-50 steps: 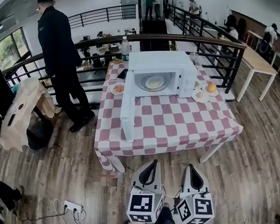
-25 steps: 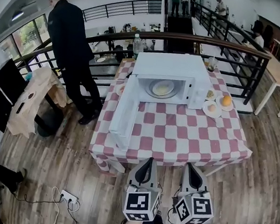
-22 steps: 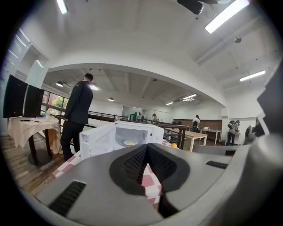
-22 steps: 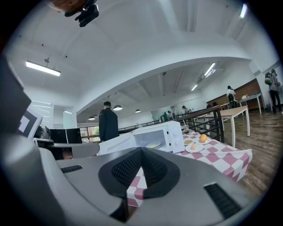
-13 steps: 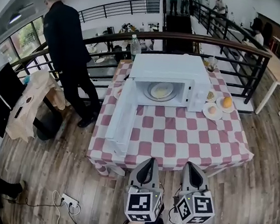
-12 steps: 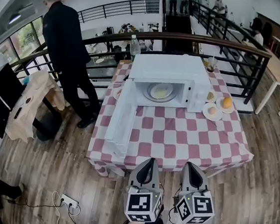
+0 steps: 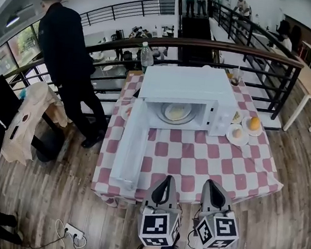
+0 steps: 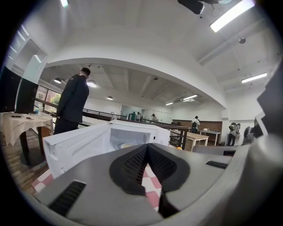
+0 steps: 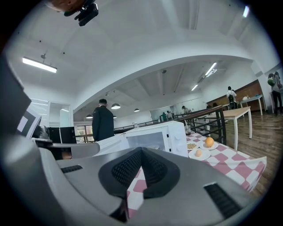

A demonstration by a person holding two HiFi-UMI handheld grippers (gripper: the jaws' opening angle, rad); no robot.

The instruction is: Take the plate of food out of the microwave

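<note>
We start at our own end. Both tongs hang in front of the microwave (image 7: 185, 85), short of the near edge of the desk (image 7: 223, 168) it stands on. The left tongs (image 7: 165, 179) have their jaws pressed together with nothing between them, and the right tongs (image 7: 210, 184) are the same.

Next out, the microwave's door (image 7: 130, 146) stands swung fully open on its left-hand hinge and reaches from the microwave's front toward us. It forms a wall along the left side of the way in.

Past the door, inside the microwave's open cavity, the plate of food (image 7: 175, 112) rests on the cavity floor, not yet taken out. This is the relation that matters — the plate lies almost straight ahead of the left tongs, while the right tongs line up nearer the microwave's control-panel side. We judge the left tongs the nearer and better placed.

The plate is round, so it gives us no long axis to align to. The line to follow is the cavity's depth, entering square to the microwave's front and keeping just right of the door. The tongs would need to part before reaching the rim.

Right of the microwave sit two small plates (image 7: 237, 134), well clear of that path. Behind the microwave a bottle (image 7: 146, 54) stands by the railing (image 7: 220, 45).
</note>
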